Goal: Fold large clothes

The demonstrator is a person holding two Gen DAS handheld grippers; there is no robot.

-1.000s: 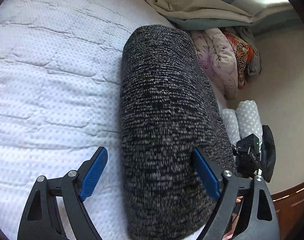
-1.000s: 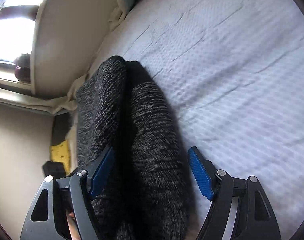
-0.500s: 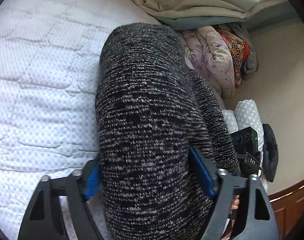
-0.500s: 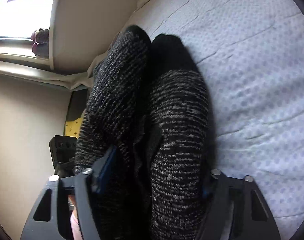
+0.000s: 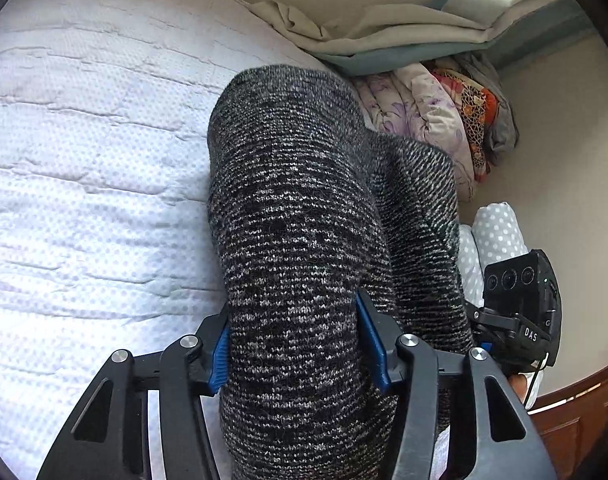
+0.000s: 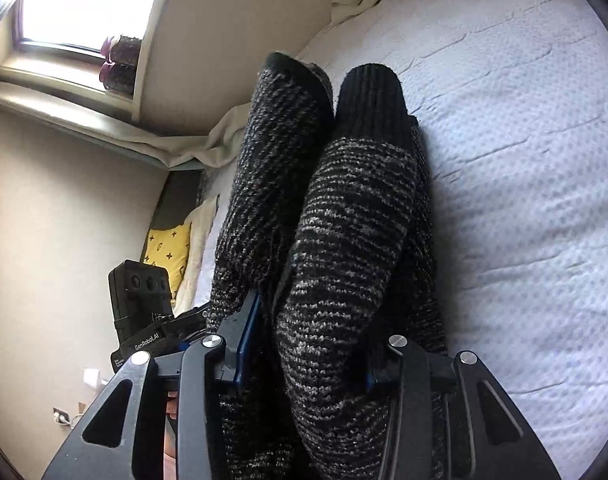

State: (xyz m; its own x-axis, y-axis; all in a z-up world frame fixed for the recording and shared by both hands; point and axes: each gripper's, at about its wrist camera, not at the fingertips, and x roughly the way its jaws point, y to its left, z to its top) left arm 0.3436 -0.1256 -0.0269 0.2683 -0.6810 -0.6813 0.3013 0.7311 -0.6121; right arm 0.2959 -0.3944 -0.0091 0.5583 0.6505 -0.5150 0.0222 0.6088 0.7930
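A folded black-and-grey knit sweater (image 5: 296, 208) hangs in a thick bundle over the white quilted bed (image 5: 84, 160). My left gripper (image 5: 296, 348) is shut on one end of the bundle, its blue pads pressed into the knit. My right gripper (image 6: 304, 348) is shut on the other end of the sweater (image 6: 343, 220), where a black ribbed cuff (image 6: 371, 100) shows at the far tip. Each view shows the other gripper's camera body beside the bundle. The sweater is lifted off the bed at both held ends.
Beige sheets and a teal pillow (image 5: 383, 48) lie at the bed's far edge. A heap of patterned bedding (image 5: 443, 120) and dotted rolls (image 5: 499, 228) sit beside the bed. A wooden frame (image 5: 575, 412) runs at lower right. A window (image 6: 76, 12) and yellow cushion (image 6: 168, 248) show on the right wrist view's left.
Both grippers went from open around the sweater to shut on it. The bundle has been lifted and bunched, rising off the bed.
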